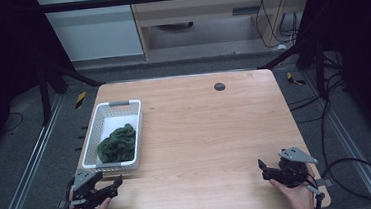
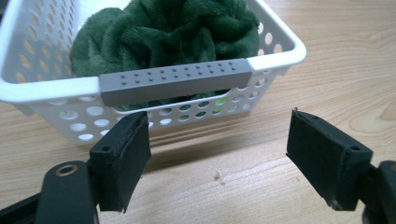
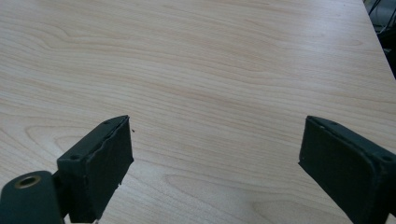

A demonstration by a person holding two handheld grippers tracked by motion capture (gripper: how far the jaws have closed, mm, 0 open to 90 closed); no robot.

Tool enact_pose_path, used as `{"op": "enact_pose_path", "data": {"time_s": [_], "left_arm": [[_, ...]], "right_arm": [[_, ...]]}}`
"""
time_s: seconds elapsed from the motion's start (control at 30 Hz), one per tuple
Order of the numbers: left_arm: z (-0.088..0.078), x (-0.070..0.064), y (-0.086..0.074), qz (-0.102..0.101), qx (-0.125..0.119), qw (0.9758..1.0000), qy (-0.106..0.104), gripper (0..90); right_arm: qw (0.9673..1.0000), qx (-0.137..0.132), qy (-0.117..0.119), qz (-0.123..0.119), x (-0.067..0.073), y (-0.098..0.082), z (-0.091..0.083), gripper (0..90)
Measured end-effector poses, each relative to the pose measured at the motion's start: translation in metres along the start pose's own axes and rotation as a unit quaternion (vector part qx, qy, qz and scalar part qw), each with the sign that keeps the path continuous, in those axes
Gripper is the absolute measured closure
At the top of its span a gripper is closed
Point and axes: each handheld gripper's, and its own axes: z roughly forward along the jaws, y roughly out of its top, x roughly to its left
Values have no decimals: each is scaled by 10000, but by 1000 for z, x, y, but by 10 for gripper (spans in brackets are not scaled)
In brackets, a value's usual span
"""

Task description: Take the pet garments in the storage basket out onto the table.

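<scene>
A white perforated basket with grey handles stands at the table's left side, and a crumpled dark green cloth lies in its near half. In the left gripper view the cloth bulges above the near grey handle of the basket. My left gripper rests at the table's front left corner, just short of the basket, open with nothing between its jaws. My right gripper sits near the front right corner, open over bare wood.
The wooden table has a small dark round grommet near its far edge. Black frame legs and cables stand on the floor around the table. A cable trails from the right gripper off the table's right side.
</scene>
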Motion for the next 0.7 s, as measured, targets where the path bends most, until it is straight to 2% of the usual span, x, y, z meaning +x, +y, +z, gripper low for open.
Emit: {"op": "enact_pose_path", "data": {"time_s": [0.3,0.7], "left_arm": [[-8,0,5,48,-193,9998,40,198],[-22,5,15,74,-440,9989,110,172]], "right_arm": [[10000,4,-1,-96,3,0,1,86],[9999,11,10,-100,4,0,1,82]]}}
